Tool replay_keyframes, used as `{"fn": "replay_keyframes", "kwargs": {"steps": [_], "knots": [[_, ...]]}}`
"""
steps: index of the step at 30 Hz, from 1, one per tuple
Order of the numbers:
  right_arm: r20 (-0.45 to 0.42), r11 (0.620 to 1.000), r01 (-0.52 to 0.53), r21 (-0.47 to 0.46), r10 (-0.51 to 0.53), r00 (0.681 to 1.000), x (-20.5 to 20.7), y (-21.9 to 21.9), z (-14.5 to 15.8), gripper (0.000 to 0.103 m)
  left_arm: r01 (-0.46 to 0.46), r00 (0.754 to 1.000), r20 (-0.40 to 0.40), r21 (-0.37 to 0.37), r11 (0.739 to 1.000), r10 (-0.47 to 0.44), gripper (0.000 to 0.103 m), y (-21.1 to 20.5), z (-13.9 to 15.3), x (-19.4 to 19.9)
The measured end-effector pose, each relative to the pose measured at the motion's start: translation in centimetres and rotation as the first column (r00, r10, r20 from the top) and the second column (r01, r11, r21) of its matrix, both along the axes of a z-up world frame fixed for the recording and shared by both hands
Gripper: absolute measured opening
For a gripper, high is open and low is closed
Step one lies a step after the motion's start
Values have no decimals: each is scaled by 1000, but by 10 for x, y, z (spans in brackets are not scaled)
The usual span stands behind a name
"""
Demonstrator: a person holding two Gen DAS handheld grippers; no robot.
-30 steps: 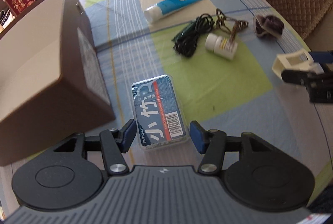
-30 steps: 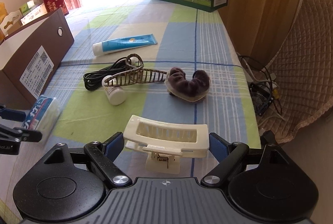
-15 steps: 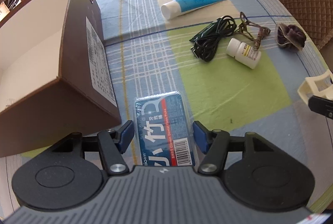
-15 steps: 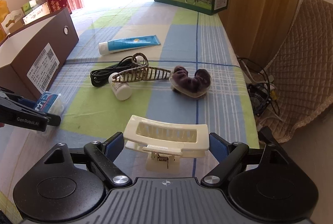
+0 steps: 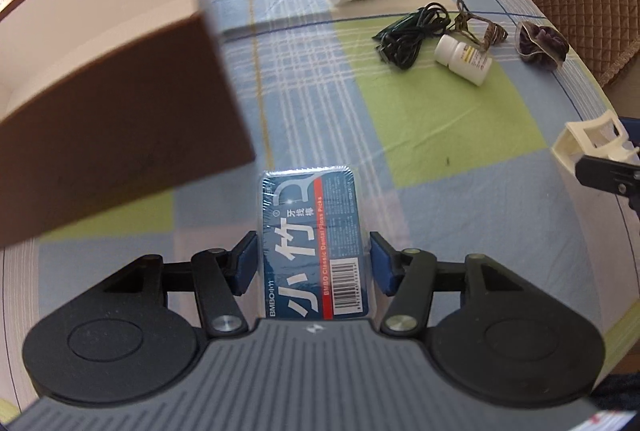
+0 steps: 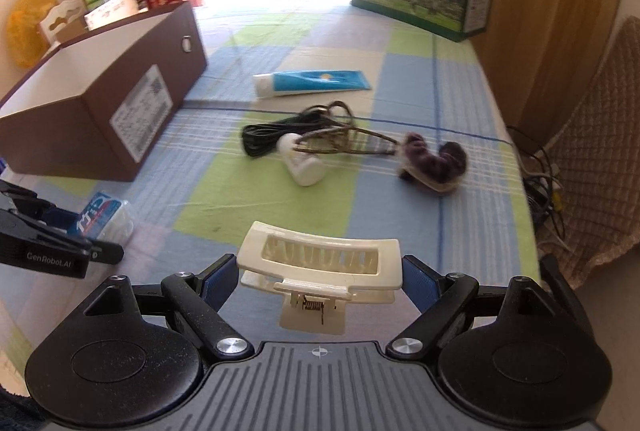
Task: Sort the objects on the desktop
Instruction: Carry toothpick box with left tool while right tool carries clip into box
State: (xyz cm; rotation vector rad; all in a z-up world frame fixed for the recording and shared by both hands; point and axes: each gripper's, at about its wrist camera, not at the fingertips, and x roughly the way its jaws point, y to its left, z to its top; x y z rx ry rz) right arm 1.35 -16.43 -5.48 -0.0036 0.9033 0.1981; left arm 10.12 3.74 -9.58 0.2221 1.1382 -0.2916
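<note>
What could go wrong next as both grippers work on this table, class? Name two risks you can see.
1. The left gripper straddles the floss pick pack with the brown box close beside it; lifting could clip the box.
2. The right gripper holds the cream hair clip only at its ends, so it might slip.

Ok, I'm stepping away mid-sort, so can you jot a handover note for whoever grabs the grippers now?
Left gripper: its jaws have just been closing around the floss pick box, by the brown box; whether it is gripped is unclear.
Right gripper: shut on the cream hair clip, held off the table.
Done: nothing shows inside the brown box yet.
Left: toothpaste tube, black cable, pill bottle, brown hair claw and purple scrunchie lie loose mid-table.
</note>
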Motion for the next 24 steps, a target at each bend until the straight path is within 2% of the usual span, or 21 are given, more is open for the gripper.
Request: {"fn": "replay_keyframes", "kwargs": {"steps": [4,8,17,24], "knots": [[7,997,-70,26,70,998,4,23,6,84,-46,999,-8,-13,999,46,53,29,8,-16],[29,989,-138,56,137,990,10,50,16,84,-94,995,18,-26,995,95,53,59,27,-26],[131,947,-268,179,247,960,29,111,58,84,-176,971,150,-88,980,188,53,128,92,-34],[241,911,-361,201,312,919,60,169,93,84,-179,945,253,-126,976,207,53,172,131,-10]]}}
